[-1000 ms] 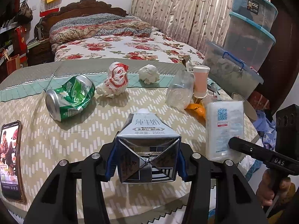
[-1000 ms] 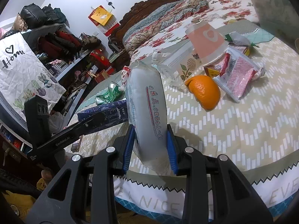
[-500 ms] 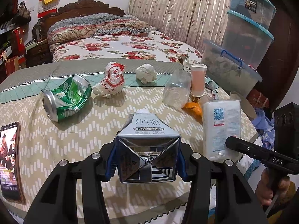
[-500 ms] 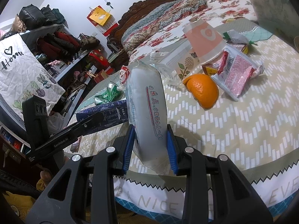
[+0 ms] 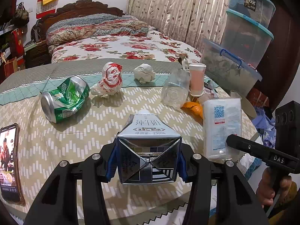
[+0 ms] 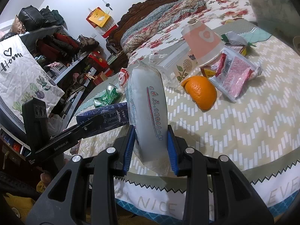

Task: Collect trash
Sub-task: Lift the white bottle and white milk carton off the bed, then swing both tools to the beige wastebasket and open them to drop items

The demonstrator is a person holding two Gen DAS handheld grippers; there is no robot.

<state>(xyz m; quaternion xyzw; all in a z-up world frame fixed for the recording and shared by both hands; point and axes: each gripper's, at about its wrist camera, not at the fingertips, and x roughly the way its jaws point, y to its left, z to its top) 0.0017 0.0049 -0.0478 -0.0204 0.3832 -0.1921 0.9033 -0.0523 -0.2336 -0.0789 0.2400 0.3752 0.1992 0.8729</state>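
My left gripper (image 5: 147, 166) is shut on a dark blue and grey milk carton (image 5: 148, 146) and holds it above the near edge of the table (image 5: 75, 131). My right gripper (image 6: 151, 155) is shut on a white tissue pack (image 6: 148, 110), which also shows in the left wrist view (image 5: 222, 125). The carton shows in the right wrist view (image 6: 105, 116). On the table lie a crushed green can (image 5: 65, 98), a crumpled red and white wrapper (image 5: 109, 83), a white paper ball (image 5: 144, 73), orange peel (image 6: 201, 91) and a pink snack packet (image 6: 234, 75).
A phone (image 5: 8, 161) lies at the table's left edge. A clear plastic bottle (image 5: 175, 91) and a pink paper cup (image 5: 196, 80) stand near the peel. Stacked storage boxes (image 5: 241, 37) stand at the right. A bed (image 5: 116, 45) lies behind the table.
Both grippers have drifted slightly with their loads; the table objects sit a little further left and lower in the left wrist view. Grips are unchanged.
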